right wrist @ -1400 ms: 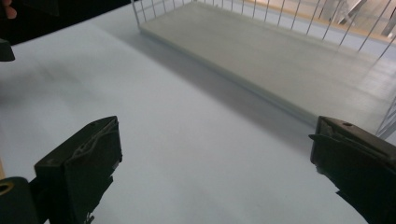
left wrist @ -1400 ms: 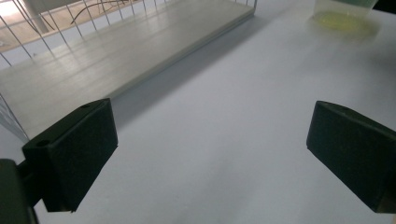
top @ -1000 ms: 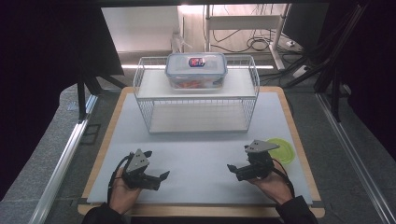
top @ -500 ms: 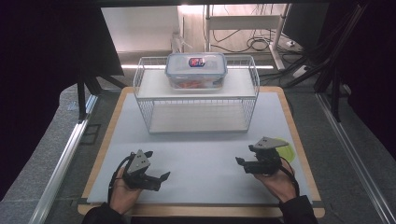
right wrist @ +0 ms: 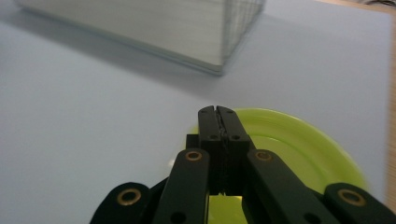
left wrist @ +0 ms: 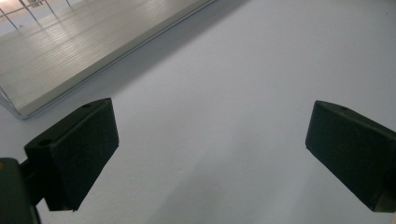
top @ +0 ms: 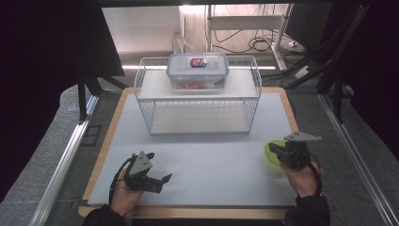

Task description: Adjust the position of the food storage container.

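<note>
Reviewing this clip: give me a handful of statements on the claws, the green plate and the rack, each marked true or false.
1. The right claw is shut above the green plate. True; its jaws have just closed, with nothing seen between them.
2. The left claw is shut. False: its jaws stand wide apart over bare mat.
3. A lidded box sits on top of the wire rack. True.
4. The plate lies inside the rack. False: it lies on the mat, near the right edge.
5. The left claw holds the plate. False: it holds nothing.

White mat (top: 207, 150) on wooden table (top: 106, 141); wire rack (top: 197, 101) at back, green plate (top: 274, 151) at right.
</note>
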Demonstrator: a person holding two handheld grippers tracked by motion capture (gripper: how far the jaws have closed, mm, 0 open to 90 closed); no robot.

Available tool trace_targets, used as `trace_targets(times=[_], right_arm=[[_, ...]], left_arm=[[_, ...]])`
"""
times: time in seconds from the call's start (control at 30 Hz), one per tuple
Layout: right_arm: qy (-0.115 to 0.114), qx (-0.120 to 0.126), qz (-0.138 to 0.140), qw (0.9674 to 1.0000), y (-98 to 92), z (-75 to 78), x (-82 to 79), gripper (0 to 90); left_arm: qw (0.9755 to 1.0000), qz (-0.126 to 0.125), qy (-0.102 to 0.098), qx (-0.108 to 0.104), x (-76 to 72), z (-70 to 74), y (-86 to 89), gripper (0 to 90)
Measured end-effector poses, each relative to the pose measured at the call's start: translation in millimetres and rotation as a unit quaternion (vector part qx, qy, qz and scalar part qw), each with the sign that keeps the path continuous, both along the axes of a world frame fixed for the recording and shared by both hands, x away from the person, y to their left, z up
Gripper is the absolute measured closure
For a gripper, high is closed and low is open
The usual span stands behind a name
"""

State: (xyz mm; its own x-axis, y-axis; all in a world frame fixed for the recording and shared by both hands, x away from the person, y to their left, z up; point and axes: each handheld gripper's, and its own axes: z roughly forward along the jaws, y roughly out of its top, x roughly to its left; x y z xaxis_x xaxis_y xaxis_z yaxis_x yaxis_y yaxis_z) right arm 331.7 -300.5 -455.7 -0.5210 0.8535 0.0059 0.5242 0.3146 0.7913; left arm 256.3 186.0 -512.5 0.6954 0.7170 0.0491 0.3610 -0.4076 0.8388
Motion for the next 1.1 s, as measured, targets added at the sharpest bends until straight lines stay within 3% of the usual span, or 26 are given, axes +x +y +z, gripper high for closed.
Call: trace_targets(times=[0.2,0.47,0.73,1.1], right_arm=[[-0.008,0.000,-0.056,0.9984,-32.6,1.4,2.8,90.0],[-0.001,-0.004,-0.099,0.9951,-59.7,-4.3,3.0,90.0],[0.005,-0.022,-0.112,0.9934,-66.7,-9.1,1.6,90.0],[0.037,-0.028,-0.106,0.9932,-64.7,-18.2,4.0,90.0]], left_arm=[[1.0000,0.002,0.001,0.001,0.1,-0.4,0.0,2.5],[1.0000,0.004,0.002,0.002,0.0,-0.5,-0.1,2.5],[1.0000,0.003,0.004,0.004,0.1,-1.1,-0.8,2.4],[0.9999,-0.003,0.005,0.011,-0.1,-2.1,-2.8,2.5]])
